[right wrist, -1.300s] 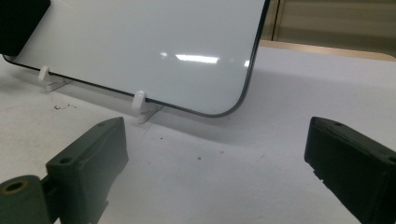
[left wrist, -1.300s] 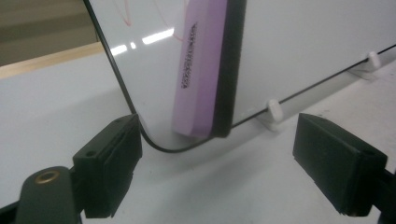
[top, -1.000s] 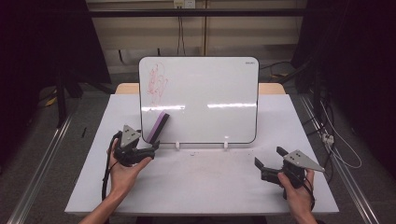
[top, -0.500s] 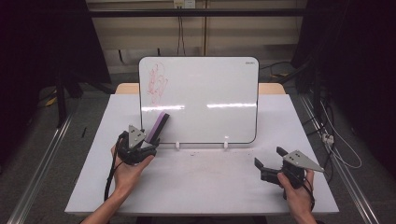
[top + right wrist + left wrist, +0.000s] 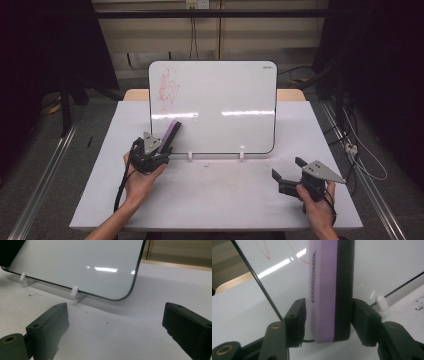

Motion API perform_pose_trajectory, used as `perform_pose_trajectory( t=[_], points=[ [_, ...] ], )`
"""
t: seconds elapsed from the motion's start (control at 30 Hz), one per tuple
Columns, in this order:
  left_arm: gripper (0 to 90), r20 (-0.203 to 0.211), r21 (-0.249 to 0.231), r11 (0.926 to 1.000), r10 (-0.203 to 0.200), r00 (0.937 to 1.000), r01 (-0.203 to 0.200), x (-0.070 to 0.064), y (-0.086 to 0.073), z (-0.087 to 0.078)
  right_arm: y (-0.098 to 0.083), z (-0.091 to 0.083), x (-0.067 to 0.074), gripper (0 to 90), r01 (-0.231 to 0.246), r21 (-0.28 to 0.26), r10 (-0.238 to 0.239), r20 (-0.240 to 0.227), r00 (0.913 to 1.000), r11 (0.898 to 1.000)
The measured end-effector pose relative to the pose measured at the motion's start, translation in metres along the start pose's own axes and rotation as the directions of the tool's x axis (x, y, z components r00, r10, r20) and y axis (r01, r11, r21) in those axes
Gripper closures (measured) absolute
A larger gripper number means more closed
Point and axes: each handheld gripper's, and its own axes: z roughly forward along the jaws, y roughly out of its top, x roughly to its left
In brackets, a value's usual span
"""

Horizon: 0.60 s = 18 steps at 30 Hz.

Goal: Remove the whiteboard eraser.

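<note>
Closing its jaws on the purple eraser (image 5: 329,292) propped against the whiteboard (image 5: 225,107), the left gripper (image 5: 159,150) must next lift it toward the red scribble (image 5: 167,90), while the right gripper (image 5: 291,171) rests apart on the desk (image 5: 220,200).

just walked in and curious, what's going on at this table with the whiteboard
A person works at a white table with a gripper in each hand. The left gripper has just been closing on a purple eraser with a black felt side, in front of an upright whiteboard bearing red scribbles. The right gripper rests open on the table, holding nothing.
</note>
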Motion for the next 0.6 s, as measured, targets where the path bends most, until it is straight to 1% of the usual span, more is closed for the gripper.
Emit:
perform_pose_trajectory(
  t=[0.03,0.1,0.2,0.23,0.33,0.4,0.43,0.6],
  points=[
    [49.4,0.003,-0.001,1.0000,-0.006,1.0000,0.006,-0.0005,-0.0006,0.0003,-0.0001,0.0001,0.0000,6.4,-0.001,0.001,0.001,0.000,1.0000,1.000],
    [49.8,0.006,-0.004,0.9999,-0.010,0.9999,0.010,-0.0010,-0.0009,0.0003,-0.0001,0.0002,0.0002,6.4,-0.001,0.003,0.001,0.000,1.0000,1.000],
    [50.0,-0.004,-0.006,1.0000,-0.005,1.0000,0.005,-0.0027,-0.0014,0.0005,0.0000,-0.0001,0.0005,6.5,0.001,0.000,-0.001,-0.001,1.0000,1.000],
    [50.3,-0.002,0.001,1.0000,0.001,1.0000,-0.001,-0.0027,-0.0017,0.0003,0.0000,-0.0004,0.0006,6.5,0.000,0.000,0.000,-0.001,1.0000,1.000],
    [51.7,-0.009,0.003,1.0000,-0.002,1.0000,0.002,-0.0041,-0.0025,0.0011,-0.0001,-0.0005,0.0003,6.6,0.000,0.000,0.000,-0.001,1.0000,1.000],
    [52.5,-0.018,0.005,1.0000,0.003,0.9998,-0.003,-0.0041,-0.0026,0.0017,-0.0001,-0.0004,0.0003,6.6,0.000,0.000,0.000,-0.001,1.0000,1.000],
    [56.4,-0.027,0.004,1.0000,0.003,0.9996,-0.003,-0.0041,-0.0025,0.0018,-0.0001,-0.0002,0.0004,6.6,0.001,0.001,-0.001,-0.002,1.0000,1.000],
    [56.1,-0.025,0.004,1.0000,0.000,0.9997,0.000,-0.0037,-0.0027,0.0014,-0.0001,-0.0001,0.0008,6.6,0.001,0.001,-0.001,-0.004,1.0000,1.000]
  ],
)
